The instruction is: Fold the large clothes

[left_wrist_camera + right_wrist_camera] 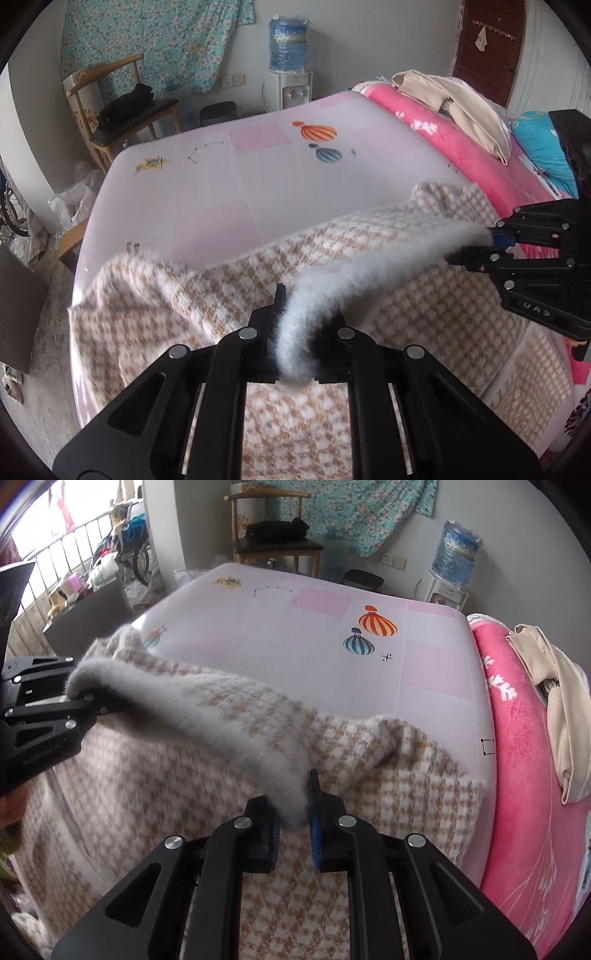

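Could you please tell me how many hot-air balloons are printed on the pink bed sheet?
2: an orange-striped balloon and a smaller blue-striped balloon just below-left of it, on the bare pink sheet. The checked garment may hide others.

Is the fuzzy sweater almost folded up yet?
Not yet. Done: the checked sweater lies partly spread on the pink bed. In hand: the left gripper and right gripper each pinch its furry white edge, lifted off the bed. Left: bringing that edge over, laying it flat, then the remaining folds.
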